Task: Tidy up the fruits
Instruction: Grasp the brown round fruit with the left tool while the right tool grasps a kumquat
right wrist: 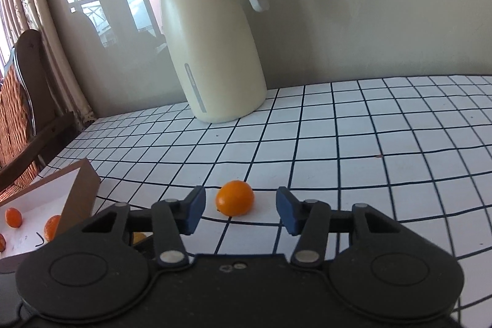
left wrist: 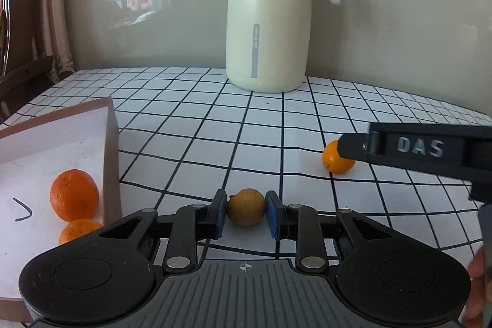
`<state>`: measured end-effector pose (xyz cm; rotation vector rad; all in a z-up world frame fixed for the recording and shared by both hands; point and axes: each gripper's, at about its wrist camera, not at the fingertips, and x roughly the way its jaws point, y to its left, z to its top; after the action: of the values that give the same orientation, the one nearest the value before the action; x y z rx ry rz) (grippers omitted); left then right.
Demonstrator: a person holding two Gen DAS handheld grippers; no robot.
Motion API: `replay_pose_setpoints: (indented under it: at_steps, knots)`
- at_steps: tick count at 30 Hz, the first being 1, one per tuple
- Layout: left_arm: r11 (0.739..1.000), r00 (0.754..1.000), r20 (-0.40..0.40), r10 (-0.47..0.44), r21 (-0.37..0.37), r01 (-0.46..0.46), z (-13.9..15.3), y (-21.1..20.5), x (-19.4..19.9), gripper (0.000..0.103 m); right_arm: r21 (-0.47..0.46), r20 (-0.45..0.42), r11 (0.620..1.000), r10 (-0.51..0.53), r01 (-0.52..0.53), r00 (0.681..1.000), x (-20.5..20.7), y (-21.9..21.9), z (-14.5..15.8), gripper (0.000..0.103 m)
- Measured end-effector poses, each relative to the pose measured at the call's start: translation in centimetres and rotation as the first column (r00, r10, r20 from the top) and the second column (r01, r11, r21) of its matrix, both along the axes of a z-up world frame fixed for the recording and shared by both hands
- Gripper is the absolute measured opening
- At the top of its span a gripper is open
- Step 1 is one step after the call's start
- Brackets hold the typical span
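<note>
A small yellow-brown fruit (left wrist: 246, 205) sits on the checked tablecloth between the blue pads of my left gripper (left wrist: 246, 215). Both pads press its sides, so the gripper is shut on it. A small orange fruit (right wrist: 235, 198) lies on the cloth between the pads of my right gripper (right wrist: 240, 212), with a gap on each side; that gripper is open. In the left wrist view the same orange fruit (left wrist: 336, 159) shows at the right, partly hidden behind a right gripper finger (left wrist: 353, 143). A shallow box (left wrist: 109, 143) at the left holds two oranges (left wrist: 73, 194).
A tall cream jug (left wrist: 266, 20) with a grey lid stands at the back of the table by the wall, also seen as the jug (right wrist: 212, 51) in the right wrist view. A wooden chair (right wrist: 24, 100) stands off the left edge. The box (right wrist: 81, 192) sits left of my right gripper.
</note>
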<state>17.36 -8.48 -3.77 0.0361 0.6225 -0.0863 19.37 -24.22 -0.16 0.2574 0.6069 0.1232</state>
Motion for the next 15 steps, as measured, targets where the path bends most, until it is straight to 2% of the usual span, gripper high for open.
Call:
replay_pose_setpoints:
  at_steps: [6,10,15]
  knots:
    - [1.0,1.0,-0.001,-0.009,0.008,0.009,0.0,0.1,0.1,0.029,-0.022,-0.023,1.0,0.0,0.0,1.0,1.6,1.1,-0.6,0.035]
    - [1.0,1.0,-0.001,-0.013,0.01,0.013,0.0,0.1,0.1,0.029,-0.029,-0.042,1.0,-0.003,0.001,0.999,2.0,1.5,-1.3,0.026]
    - [1.0,1.0,-0.001,-0.013,0.012,0.013,0.0,0.1,0.1,0.029,-0.029,-0.04,1.0,-0.001,0.0,0.999,1.8,1.3,-1.4,0.024]
